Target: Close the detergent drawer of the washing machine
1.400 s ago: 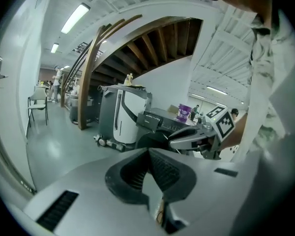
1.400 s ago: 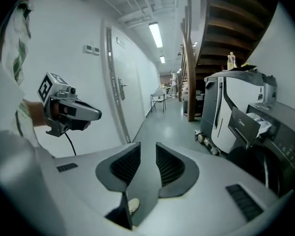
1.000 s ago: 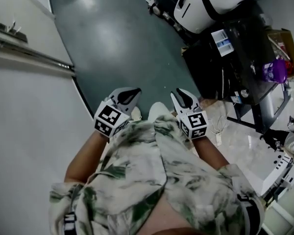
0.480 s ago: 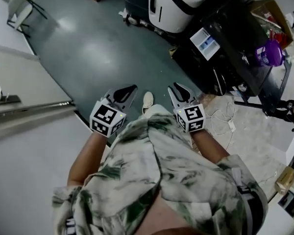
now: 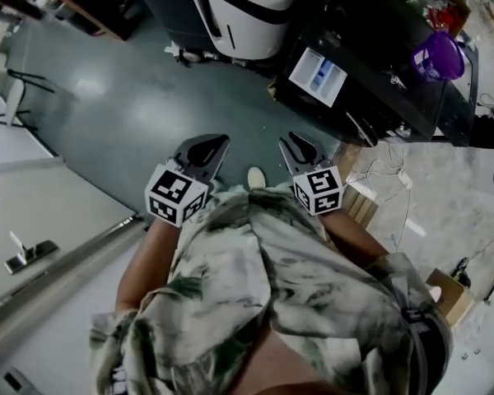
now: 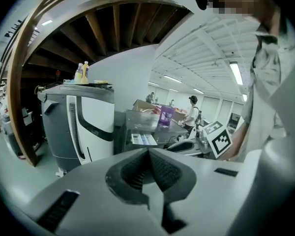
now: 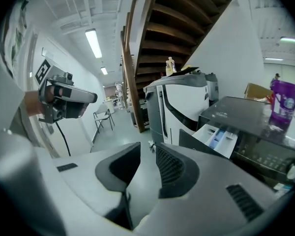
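The black washing machine (image 5: 379, 64) stands at the head view's upper right, its white and blue detergent drawer (image 5: 317, 74) pulled out of the front. A purple bottle (image 5: 435, 56) sits on the machine's top. Both grippers hang in front of the person's patterned shirt, well short of the machine. My left gripper (image 5: 222, 143) has its tips together with nothing held; its own view shows them touching (image 6: 148, 152). My right gripper (image 5: 290, 143) is open and empty (image 7: 147, 154), with the drawer (image 7: 217, 137) ahead to its right.
A tall white and grey machine (image 5: 247, 6) stands left of the washer, under a wooden staircase (image 7: 157, 43). A chair (image 5: 8, 97) is far left, a white wall with a rail (image 5: 58, 270) near left. Cables (image 5: 395, 188) and cardboard boxes (image 5: 449, 295) lie on the right floor.
The person has turned; the washing machine and its open drawer slid left toward the picture's middle. Both grippers stayed in front of the body with their jaws as before.
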A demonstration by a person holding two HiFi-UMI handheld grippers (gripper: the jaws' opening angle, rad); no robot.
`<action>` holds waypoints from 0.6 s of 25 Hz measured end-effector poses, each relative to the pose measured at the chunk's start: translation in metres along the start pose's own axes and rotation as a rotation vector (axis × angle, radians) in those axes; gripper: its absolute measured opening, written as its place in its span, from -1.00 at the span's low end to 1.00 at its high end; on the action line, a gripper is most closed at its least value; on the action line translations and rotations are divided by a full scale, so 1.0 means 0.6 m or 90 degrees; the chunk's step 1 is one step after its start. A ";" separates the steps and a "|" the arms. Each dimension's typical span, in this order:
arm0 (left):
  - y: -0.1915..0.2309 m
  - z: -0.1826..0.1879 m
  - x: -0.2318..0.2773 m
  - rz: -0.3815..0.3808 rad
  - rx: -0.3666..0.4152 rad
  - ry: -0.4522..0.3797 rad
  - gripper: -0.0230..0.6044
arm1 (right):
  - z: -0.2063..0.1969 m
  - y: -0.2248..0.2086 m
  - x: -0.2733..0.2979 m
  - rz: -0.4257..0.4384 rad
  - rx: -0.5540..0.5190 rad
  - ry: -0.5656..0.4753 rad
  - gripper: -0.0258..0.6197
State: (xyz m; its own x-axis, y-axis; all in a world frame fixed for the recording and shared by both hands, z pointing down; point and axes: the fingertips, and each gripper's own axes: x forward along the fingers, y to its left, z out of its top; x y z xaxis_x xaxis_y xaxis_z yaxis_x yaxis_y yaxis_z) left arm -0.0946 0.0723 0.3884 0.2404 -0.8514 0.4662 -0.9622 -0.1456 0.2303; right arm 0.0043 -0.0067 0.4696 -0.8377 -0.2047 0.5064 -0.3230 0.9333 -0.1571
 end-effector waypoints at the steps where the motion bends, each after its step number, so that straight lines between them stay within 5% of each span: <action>1: 0.008 0.008 0.013 -0.017 0.002 0.000 -0.85 | 0.001 -0.013 0.006 -0.016 0.012 0.001 -0.56; 9: 0.124 0.077 0.092 -0.162 0.042 0.012 -0.85 | 0.011 -0.090 0.078 -0.179 0.082 0.006 -0.54; 15: 0.220 0.121 0.115 -0.269 0.118 0.050 -0.85 | 0.017 -0.134 0.116 -0.340 0.138 0.000 -0.53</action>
State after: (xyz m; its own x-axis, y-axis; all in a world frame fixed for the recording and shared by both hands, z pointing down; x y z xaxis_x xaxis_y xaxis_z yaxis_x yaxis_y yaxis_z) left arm -0.2142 -0.0421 0.3889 0.6185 -0.6578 0.4298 -0.7825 -0.5654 0.2608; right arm -0.0326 -0.0988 0.5089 -0.5338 -0.6307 0.5632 -0.7837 0.6191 -0.0495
